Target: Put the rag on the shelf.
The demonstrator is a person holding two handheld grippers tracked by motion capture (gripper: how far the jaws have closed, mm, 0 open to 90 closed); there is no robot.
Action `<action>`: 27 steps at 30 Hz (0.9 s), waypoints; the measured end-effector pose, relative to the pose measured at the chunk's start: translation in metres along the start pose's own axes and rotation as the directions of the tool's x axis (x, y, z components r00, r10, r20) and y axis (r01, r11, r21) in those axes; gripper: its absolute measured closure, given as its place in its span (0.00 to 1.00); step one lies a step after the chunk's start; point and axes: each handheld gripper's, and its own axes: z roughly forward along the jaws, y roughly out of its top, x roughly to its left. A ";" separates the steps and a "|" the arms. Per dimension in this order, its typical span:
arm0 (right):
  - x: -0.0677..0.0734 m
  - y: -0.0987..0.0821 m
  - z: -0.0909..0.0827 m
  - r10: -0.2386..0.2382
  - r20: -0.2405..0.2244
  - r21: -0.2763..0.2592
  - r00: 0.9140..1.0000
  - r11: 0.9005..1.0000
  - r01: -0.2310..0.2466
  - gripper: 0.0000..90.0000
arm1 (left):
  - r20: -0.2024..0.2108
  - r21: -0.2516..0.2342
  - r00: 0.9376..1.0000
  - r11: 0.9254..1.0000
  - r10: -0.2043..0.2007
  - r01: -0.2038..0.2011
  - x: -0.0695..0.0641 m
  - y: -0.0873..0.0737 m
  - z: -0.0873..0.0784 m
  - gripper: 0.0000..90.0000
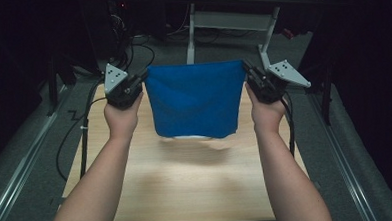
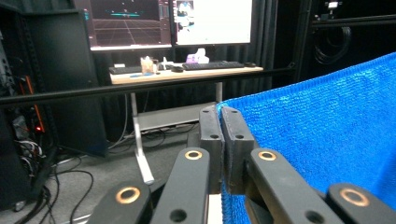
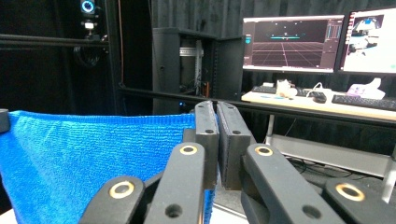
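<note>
a: where's the pale wooden bench (image 1: pixel 197 190) in this?

b: under everything. the blue terry-cloth towel (image 1: pixel 196 103) hangs above its far half, top edge stretched level from side to side, lower hem just off the wood, i think; the shadow blurs it.

a: and the claws?

b: left claw (image 1: pixel 141 79) is clamped tight on the towel's top left corner, right claw (image 1: pixel 248 72) pinching the top right corner. equal reach. a far desk with monitors (image 2: pixel 173 21) stands well apart, nothing blocks lowering.

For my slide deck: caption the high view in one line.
Left gripper and right gripper each pinch a top corner of a blue cloth, holding it spread above the wooden table.
</note>
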 end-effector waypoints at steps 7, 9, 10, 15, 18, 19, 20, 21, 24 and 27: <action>-0.007 0.007 0.021 -0.010 0.014 0.004 1.000 1.000 0.010 0.98 | -0.027 -0.012 1.000 1.000 0.009 -0.010 0.010 0.019 0.013 0.99; -0.011 0.009 0.027 -0.002 0.009 0.006 1.000 1.000 0.002 0.98 | -0.033 -0.010 0.999 1.000 0.019 -0.020 0.013 0.023 0.019 0.98; -0.013 0.008 0.030 0.005 0.007 0.004 1.000 1.000 -0.005 0.98 | -0.035 -0.007 0.999 1.000 0.022 -0.022 0.014 0.025 0.022 0.98; -0.023 0.000 0.051 0.001 0.011 0.063 1.000 0.998 -0.001 0.98 | -0.066 0.051 0.997 0.998 0.034 -0.031 0.024 0.019 0.044 0.98; -0.026 -0.009 0.065 -0.031 0.005 0.120 0.999 0.992 0.030 0.98 | -0.079 0.102 0.997 0.995 0.002 0.006 0.032 0.009 0.057 0.98; -0.025 -0.012 0.069 -0.048 0.008 0.137 0.999 0.990 0.046 0.98 | -0.086 0.120 0.996 0.993 0.004 0.006 0.033 0.005 0.061 0.98; -0.025 -0.015 0.072 -0.056 0.011 0.149 0.998 0.987 0.054 0.98 | -0.088 0.144 0.996 0.990 0.008 0.005 0.034 0.000 0.064 0.98; -0.024 -0.019 0.075 -0.073 0.013 0.165 0.997 0.984 0.070 0.98 | -0.088 0.166 0.996 0.986 0.011 0.004 0.035 -0.005 0.067 0.99; -0.026 -0.032 0.083 -0.094 0.017 0.213 0.995 0.973 0.088 0.98 | -0.075 0.208 0.997 0.978 -0.002 0.018 0.036 -0.025 0.073 0.98; -0.029 -0.047 0.087 -0.073 0.017 0.244 0.997 0.967 0.067 0.98 | -0.058 0.258 0.998 0.965 -0.022 0.036 0.035 -0.045 0.076 0.98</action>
